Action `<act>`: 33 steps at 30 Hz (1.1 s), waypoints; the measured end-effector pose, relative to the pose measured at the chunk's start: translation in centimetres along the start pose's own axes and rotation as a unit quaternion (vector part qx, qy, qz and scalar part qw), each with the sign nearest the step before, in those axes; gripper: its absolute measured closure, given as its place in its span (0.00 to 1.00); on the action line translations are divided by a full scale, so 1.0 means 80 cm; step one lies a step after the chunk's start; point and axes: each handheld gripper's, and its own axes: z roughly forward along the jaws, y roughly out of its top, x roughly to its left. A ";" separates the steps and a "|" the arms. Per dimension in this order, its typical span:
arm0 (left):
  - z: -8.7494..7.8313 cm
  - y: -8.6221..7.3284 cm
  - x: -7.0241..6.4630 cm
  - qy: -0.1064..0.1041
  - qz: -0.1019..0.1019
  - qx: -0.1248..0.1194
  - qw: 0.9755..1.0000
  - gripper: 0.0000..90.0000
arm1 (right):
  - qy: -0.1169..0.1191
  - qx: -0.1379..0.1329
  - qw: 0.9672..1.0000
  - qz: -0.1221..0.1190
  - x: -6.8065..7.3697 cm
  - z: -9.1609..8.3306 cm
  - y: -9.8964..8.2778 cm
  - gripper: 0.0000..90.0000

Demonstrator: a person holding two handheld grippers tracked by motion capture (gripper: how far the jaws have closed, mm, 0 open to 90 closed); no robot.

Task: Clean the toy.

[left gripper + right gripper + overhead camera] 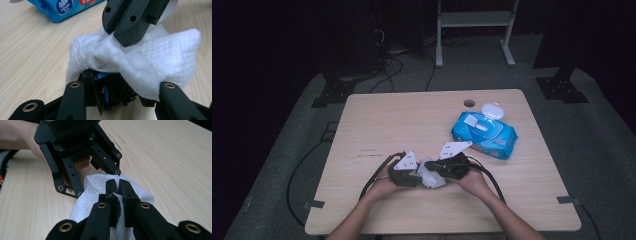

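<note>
Fingers (117, 192) of the right gripper (451, 166) are pinched tight on the white wipe (430, 175), the left gripper (406, 175) clamps its other edge, holding it taut just above the tabletop (387, 120), probably for folding

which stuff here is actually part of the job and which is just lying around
In the job:
- crumpled white wet wipe, held between both grippers
- left gripper, shut on the wipe
- right gripper, shut on the wipe

Lying about:
- blue plastic pack of wet wipes, white lid flipped open, apart on the light wooden table
</note>
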 end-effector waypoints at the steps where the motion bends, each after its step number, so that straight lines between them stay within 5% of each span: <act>1: 0.000 0.000 0.000 0.000 -0.002 0.000 1.000 0.64 | -0.004 0.002 1.000 -0.001 -0.002 -0.002 -0.001 0.95; 6: 0.000 0.001 0.000 0.000 0.003 0.000 1.000 0.64 | -0.048 0.010 0.999 0.006 -0.017 -0.024 -0.015 0.95; 12: 0.003 0.003 -0.002 0.001 0.008 0.001 1.000 0.64 | -0.002 -0.009 1.000 0.004 0.000 -0.001 -0.003 0.95; 15: 0.002 0.002 -0.001 0.000 0.005 0.000 1.000 0.64 | -0.008 0.000 1.000 -0.008 0.002 0.001 0.000 0.95; 24: 0.001 0.001 0.001 -0.001 0.006 0.001 1.000 0.64 | -0.090 0.014 0.996 0.013 -0.033 -0.060 -0.034 0.95; 27: 0.001 0.001 0.001 0.000 0.007 0.001 1.000 0.64 | -0.087 0.005 0.996 0.026 -0.034 -0.064 -0.040 0.95; 33: 0.001 0.001 0.000 0.001 0.008 0.000 1.000 0.64 | -0.075 0.000 0.997 0.013 -0.024 -0.058 -0.038 0.95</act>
